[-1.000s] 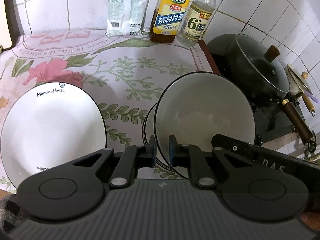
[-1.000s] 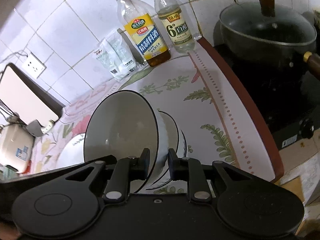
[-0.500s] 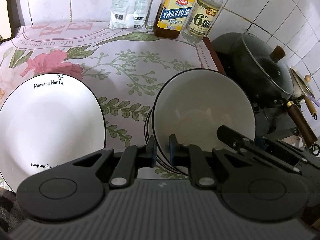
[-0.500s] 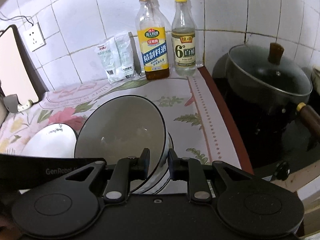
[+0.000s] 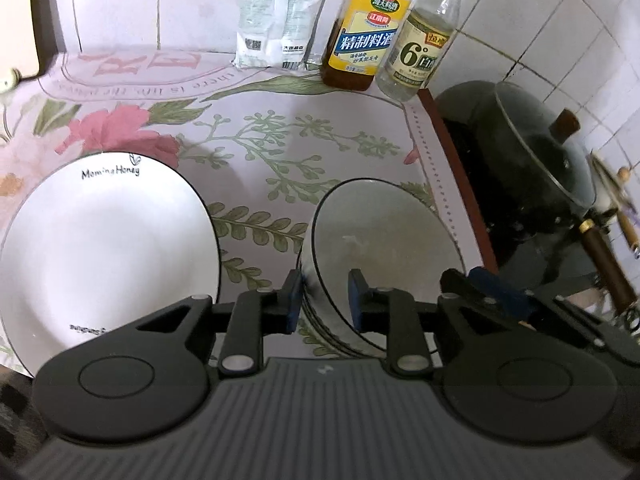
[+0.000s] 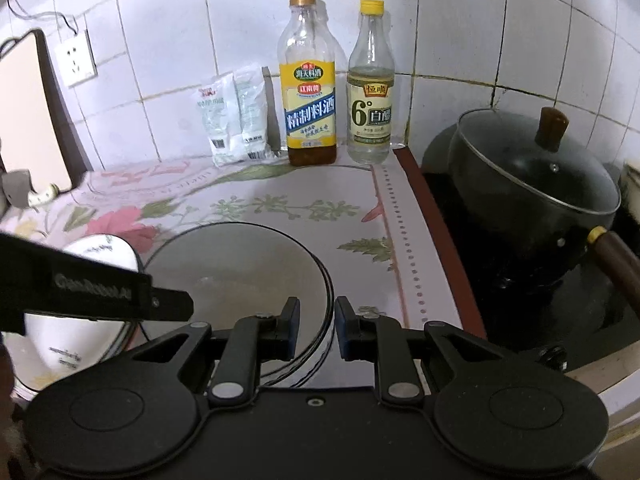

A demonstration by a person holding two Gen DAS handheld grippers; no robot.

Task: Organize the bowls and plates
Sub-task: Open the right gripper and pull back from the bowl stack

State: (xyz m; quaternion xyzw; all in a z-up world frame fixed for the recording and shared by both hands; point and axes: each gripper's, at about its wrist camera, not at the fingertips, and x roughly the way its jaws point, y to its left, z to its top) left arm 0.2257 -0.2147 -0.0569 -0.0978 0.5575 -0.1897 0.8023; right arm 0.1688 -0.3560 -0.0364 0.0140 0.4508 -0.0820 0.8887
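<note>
A white bowl with a black rim (image 5: 384,240) lies nested on top of a stack of like bowls on the flowered cloth. My left gripper (image 5: 325,300) straddles its near-left rim; the jaws are opening, and the pads (image 5: 294,300) stand a little off the wall. My right gripper (image 6: 317,320) is shut on the right rim of the same bowl (image 6: 240,272). The right gripper's fingers (image 5: 496,292) show at the bowl's right side in the left wrist view. A white plate (image 5: 104,248) marked "Morning Honey" lies flat to the left of the stack.
Two bottles (image 6: 312,92) (image 6: 370,92) and white packets (image 6: 234,116) stand against the tiled back wall. A dark pot with a glass lid (image 6: 532,176) sits on the stove to the right, past the counter's brown edge. A board (image 6: 28,120) leans at far left.
The bowl went from tilted on its edge to level, down into the stack. The left jaws have spread apart from the rim. The right gripper rolled upright with the bowl.
</note>
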